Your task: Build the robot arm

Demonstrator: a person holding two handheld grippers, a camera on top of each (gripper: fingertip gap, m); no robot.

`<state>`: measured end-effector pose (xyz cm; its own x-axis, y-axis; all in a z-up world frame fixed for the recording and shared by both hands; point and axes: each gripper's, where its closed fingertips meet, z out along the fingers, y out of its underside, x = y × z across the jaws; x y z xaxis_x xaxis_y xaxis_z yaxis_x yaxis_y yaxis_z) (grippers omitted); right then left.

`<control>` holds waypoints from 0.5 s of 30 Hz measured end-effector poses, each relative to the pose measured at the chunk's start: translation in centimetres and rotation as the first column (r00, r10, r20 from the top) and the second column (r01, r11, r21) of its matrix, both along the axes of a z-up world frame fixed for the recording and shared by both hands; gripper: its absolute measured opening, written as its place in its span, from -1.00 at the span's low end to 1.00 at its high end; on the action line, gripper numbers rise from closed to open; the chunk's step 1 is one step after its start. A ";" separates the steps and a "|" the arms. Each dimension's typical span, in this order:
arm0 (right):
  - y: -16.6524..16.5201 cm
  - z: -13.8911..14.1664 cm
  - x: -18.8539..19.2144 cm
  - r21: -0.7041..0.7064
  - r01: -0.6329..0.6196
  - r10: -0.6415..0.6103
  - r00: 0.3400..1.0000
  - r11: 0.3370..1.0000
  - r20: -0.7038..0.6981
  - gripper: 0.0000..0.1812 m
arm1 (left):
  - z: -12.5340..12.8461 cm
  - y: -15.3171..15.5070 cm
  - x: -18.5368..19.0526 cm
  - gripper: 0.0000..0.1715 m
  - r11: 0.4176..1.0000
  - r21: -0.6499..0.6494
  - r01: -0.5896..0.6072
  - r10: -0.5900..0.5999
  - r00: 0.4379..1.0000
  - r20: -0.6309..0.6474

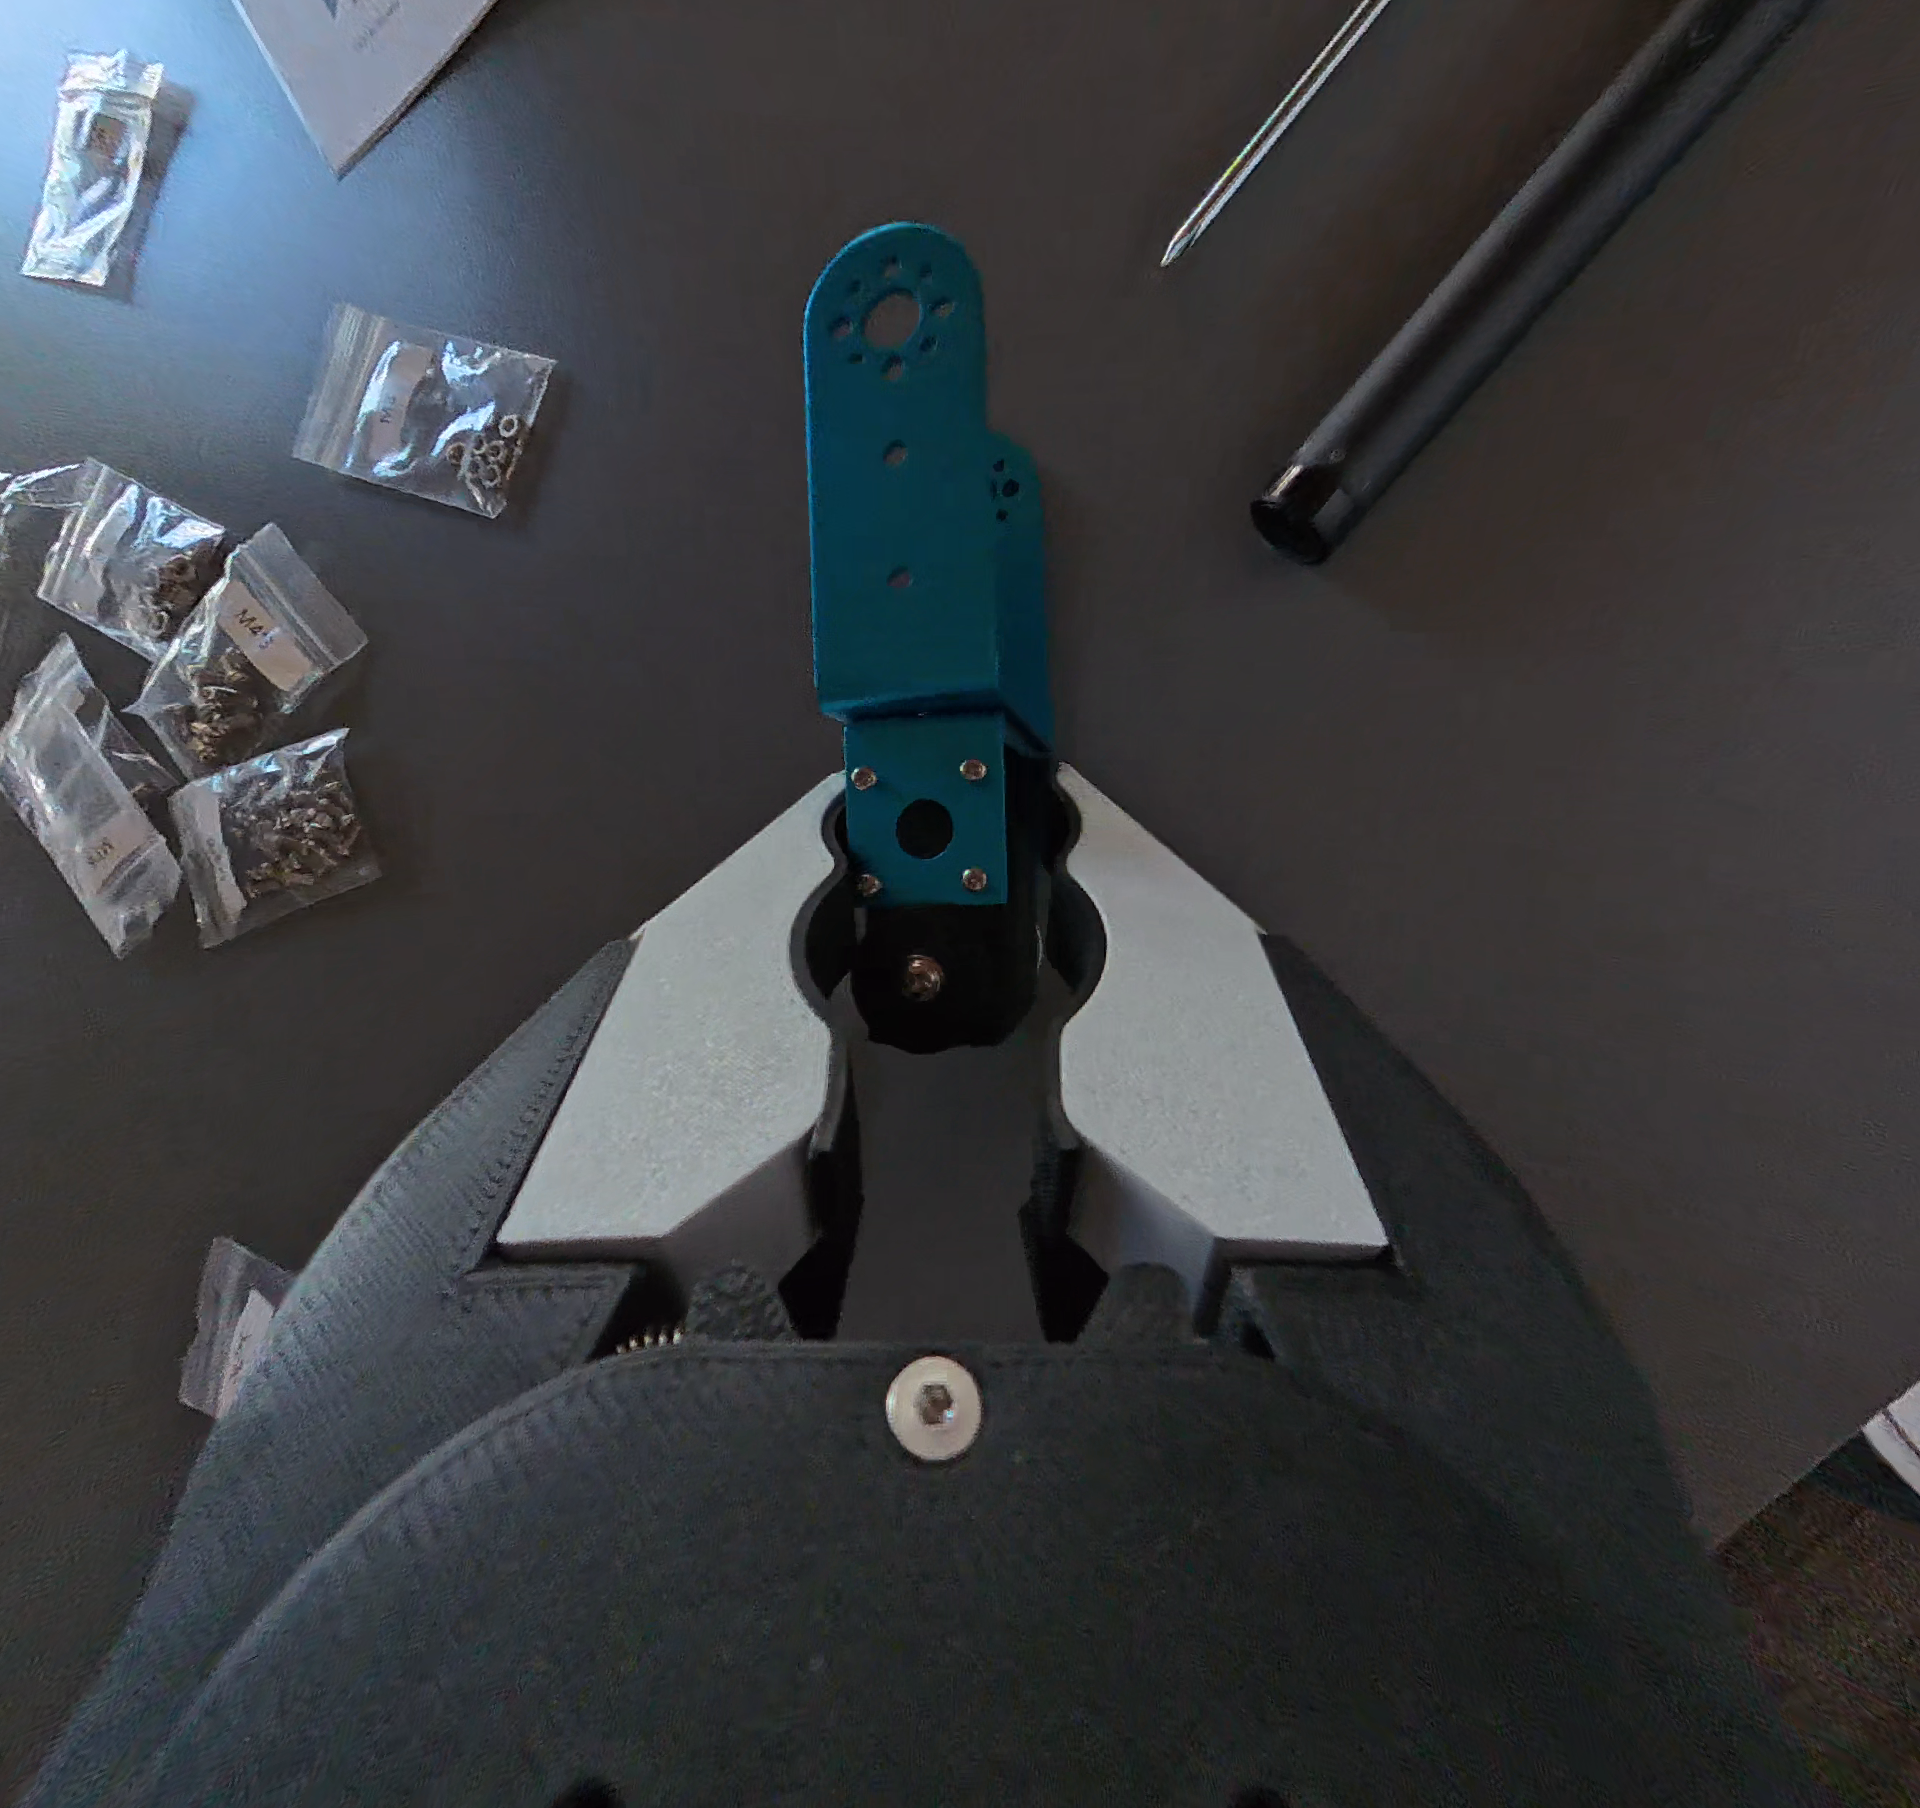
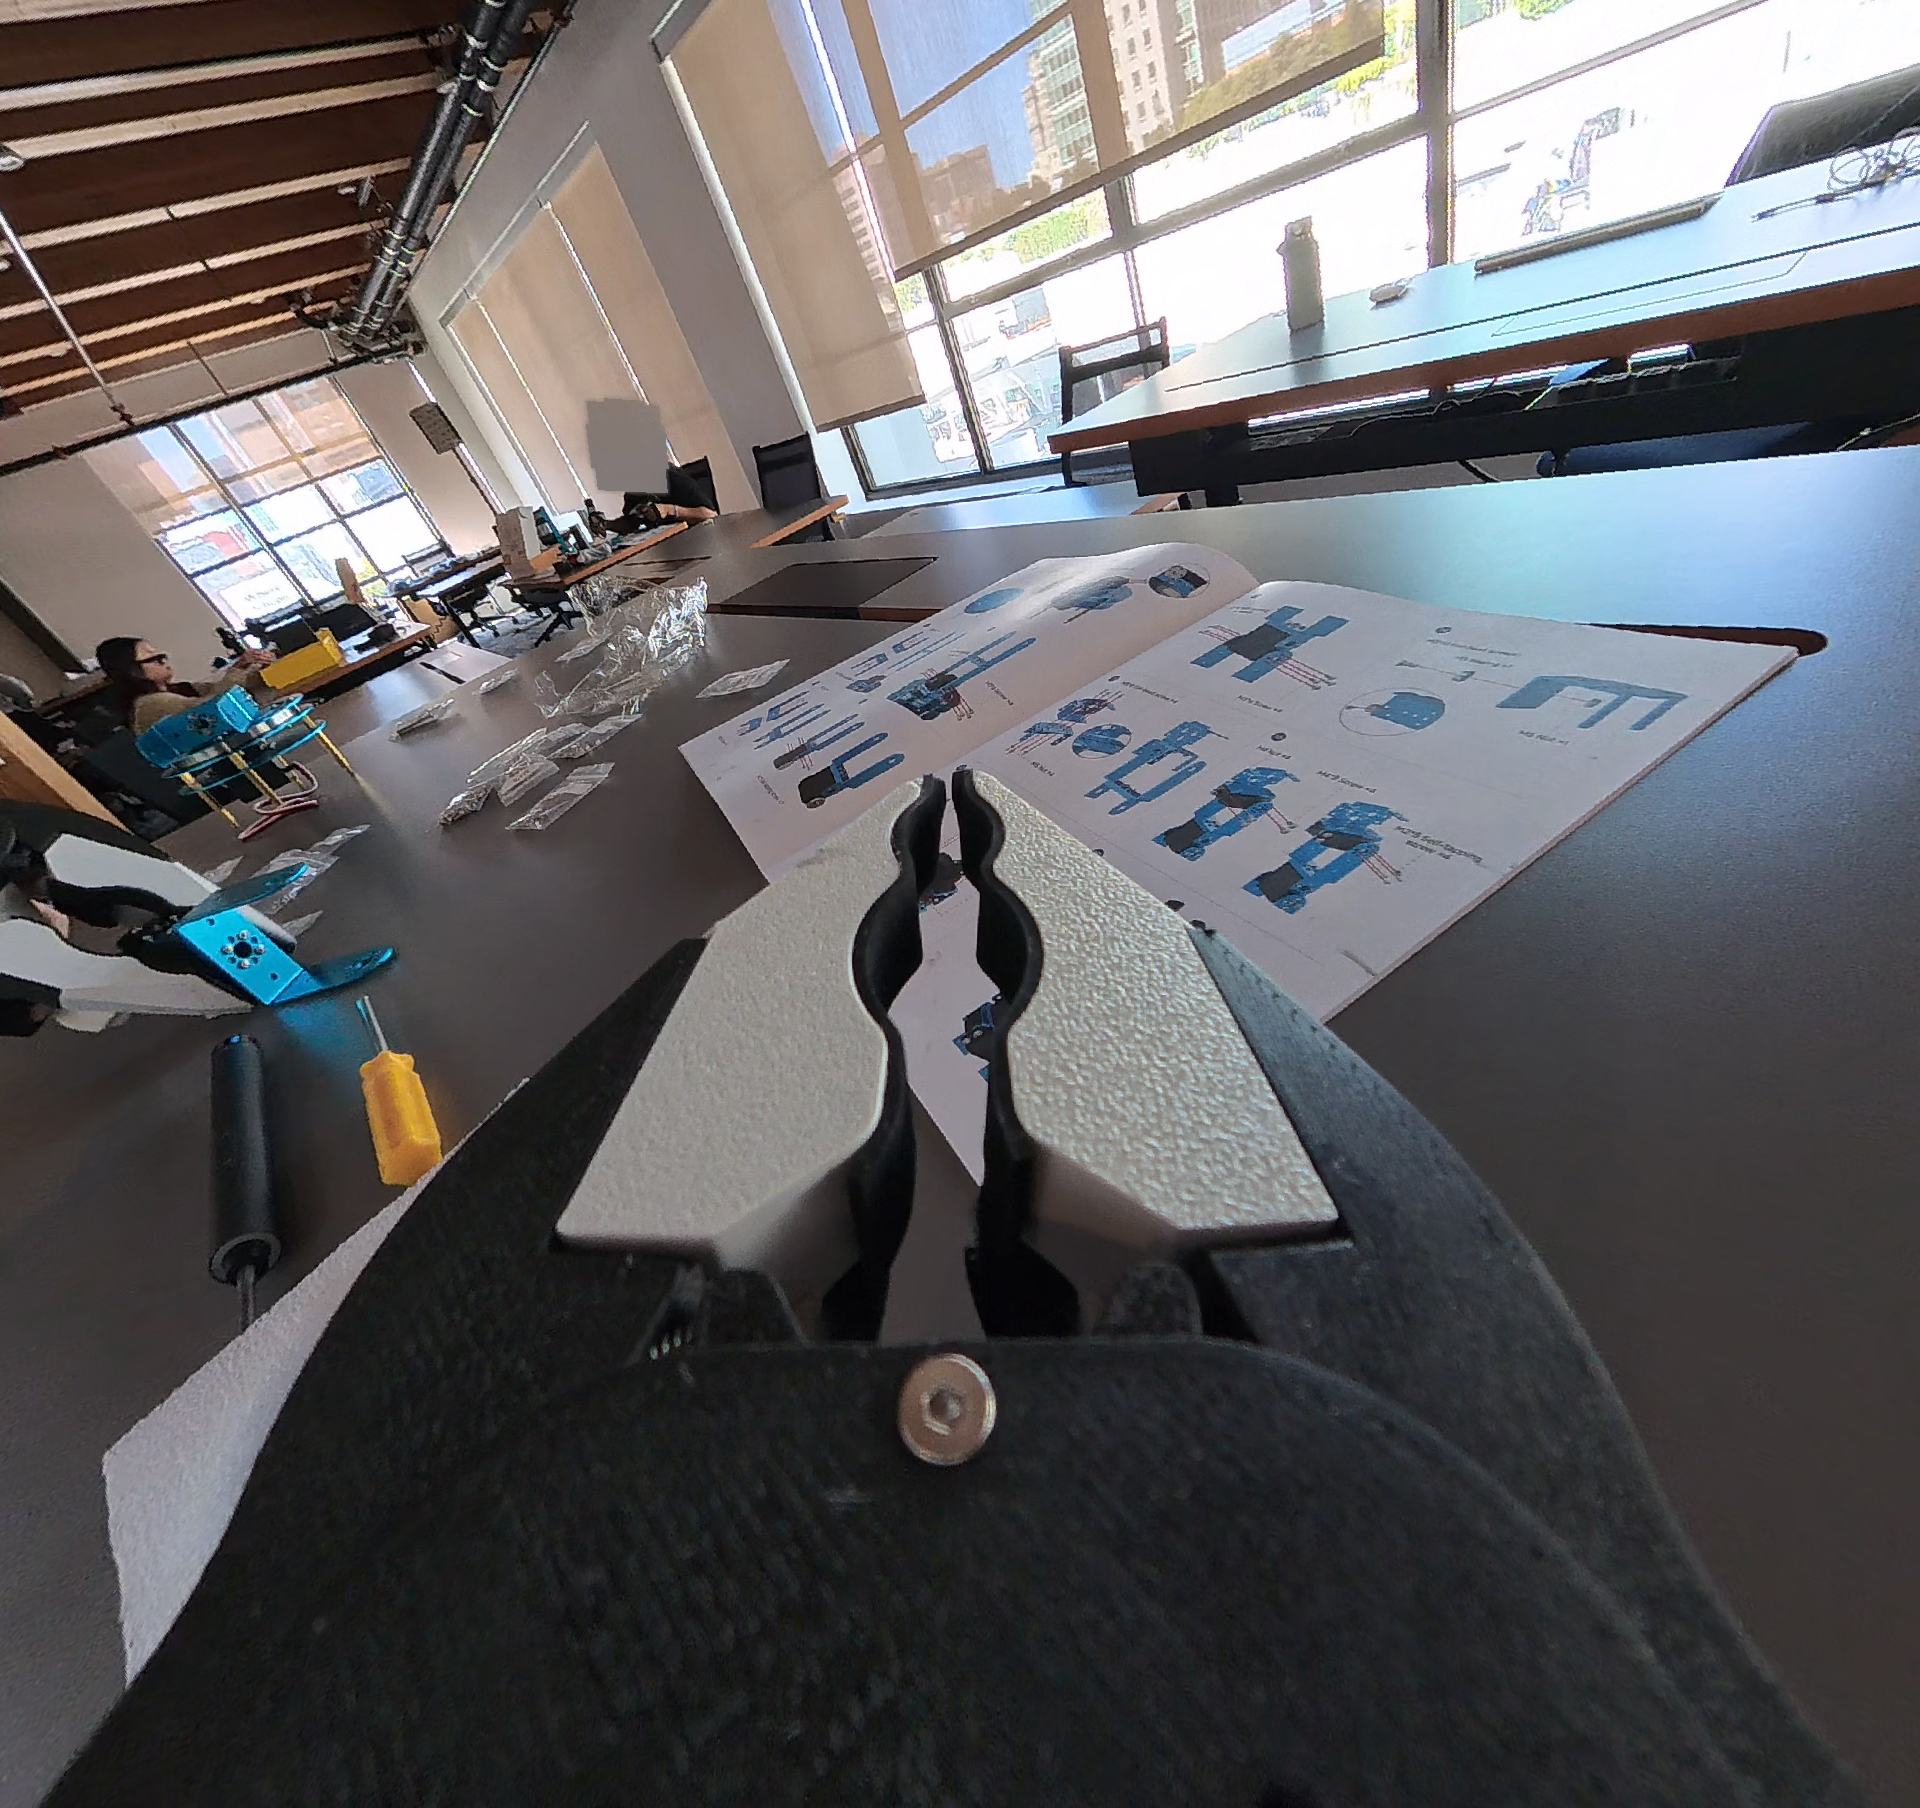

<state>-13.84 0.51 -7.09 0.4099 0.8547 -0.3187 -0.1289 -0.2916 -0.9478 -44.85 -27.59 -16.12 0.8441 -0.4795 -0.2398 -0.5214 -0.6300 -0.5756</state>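
Dark tabletop [image 1: 1455, 823] carried everything. Open instruction booklet [image 2: 1247, 719] lay flat ahead of my right claw [image 2: 951, 792], whose jaws stood nearly together, holding nothing. My left claw [image 1: 945, 854] was clamped on a blue metal bracket [image 1: 904, 511] with a black servo part, above the tabletop. Black rod [image 1: 1507, 283] and yellow-handled screwdriver [image 1: 1309, 85] lay beside it; small bags of screws [image 1: 239, 678] clustered on the other side.

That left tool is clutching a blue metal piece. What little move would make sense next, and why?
Probably lift the blue bracket slightly off the dark table. The left tool already grips its black end, while the right tool hovers shut and empty over the open manual.
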 end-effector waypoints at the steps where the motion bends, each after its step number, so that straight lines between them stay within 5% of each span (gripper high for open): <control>1: 0.0 0.0 0.0 0.000 0.000 0.000 1.000 1.000 -0.001 -0.98 | 0.0 0.0 0.2 -0.65 1.000 -0.009 0.001 -0.001 1.000 0.010; 7: -0.1 0.0 -0.1 0.001 -0.001 0.001 1.000 1.000 0.002 -0.98 | -0.1 0.3 0.5 -0.53 0.996 -0.083 -0.018 0.012 0.997 -0.081; 15: -0.3 0.1 -0.1 0.005 -0.003 0.003 1.000 1.000 0.002 -0.98 | 0.5 0.7 2.2 -0.43 0.964 -0.259 -0.066 0.071 0.997 0.008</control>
<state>-13.97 0.20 -7.03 0.4083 0.8572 -0.3139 -0.1265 -0.2874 -0.9494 -42.62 -26.92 -15.60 0.8802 -0.4638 -0.1005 -0.4629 -0.7923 -0.3974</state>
